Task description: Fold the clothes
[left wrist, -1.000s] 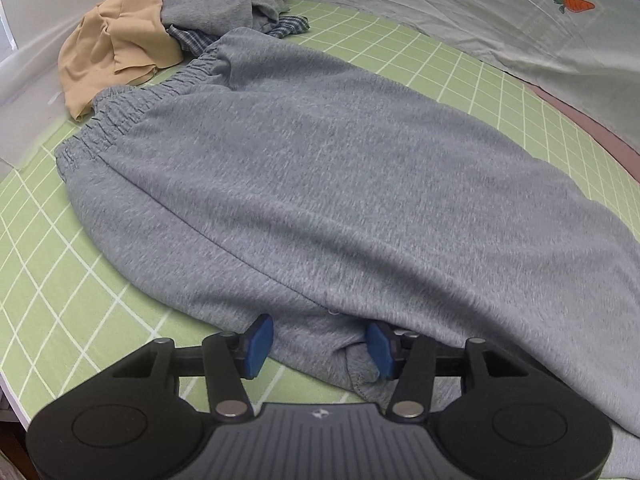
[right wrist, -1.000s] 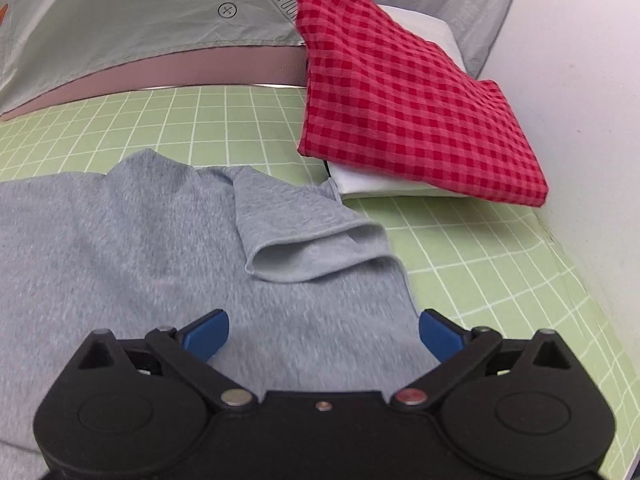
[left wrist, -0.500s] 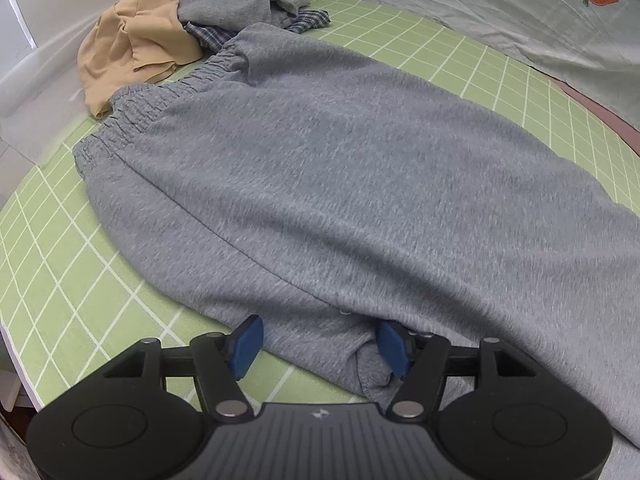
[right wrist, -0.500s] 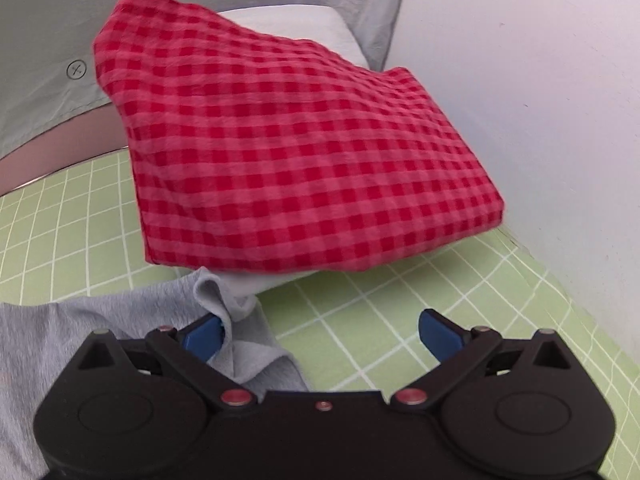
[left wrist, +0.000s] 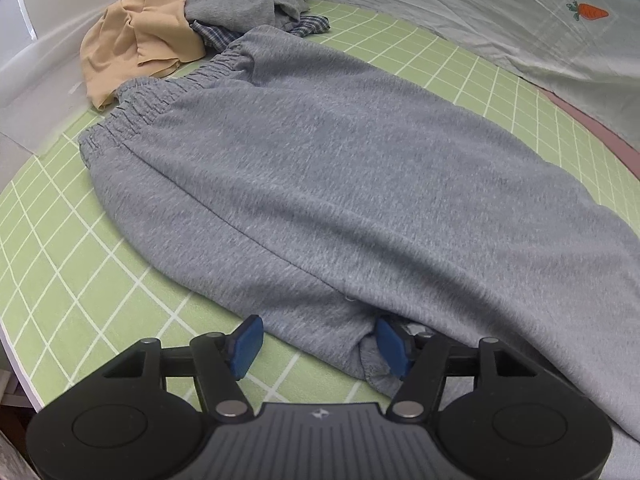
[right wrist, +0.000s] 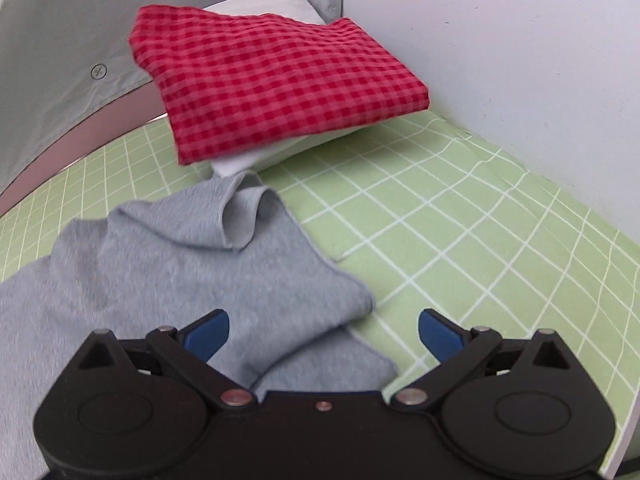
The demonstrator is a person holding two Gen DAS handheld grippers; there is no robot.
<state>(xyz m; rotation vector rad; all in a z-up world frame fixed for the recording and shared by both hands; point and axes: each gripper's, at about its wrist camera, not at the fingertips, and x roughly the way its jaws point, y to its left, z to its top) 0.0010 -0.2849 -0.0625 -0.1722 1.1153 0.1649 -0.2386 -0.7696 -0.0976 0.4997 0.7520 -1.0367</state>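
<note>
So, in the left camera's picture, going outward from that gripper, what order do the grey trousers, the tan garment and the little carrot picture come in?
1. Grey trousers: nearest, their lower edge between the left gripper pads.
2. Tan garment: farther, crumpled at upper left beyond the waistband.
3. Carrot picture: farthest, on the pale sheet at upper right.

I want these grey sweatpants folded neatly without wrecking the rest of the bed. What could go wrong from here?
The left gripper is open around a bunched lump of the grey sweatpants; closing there may pinch extra layers and fold in a crease. The leg end is curled over beside the red checked cloth; a fold now may trap that curl. Pulling the waistband could drag the tan garment touching it.
</note>
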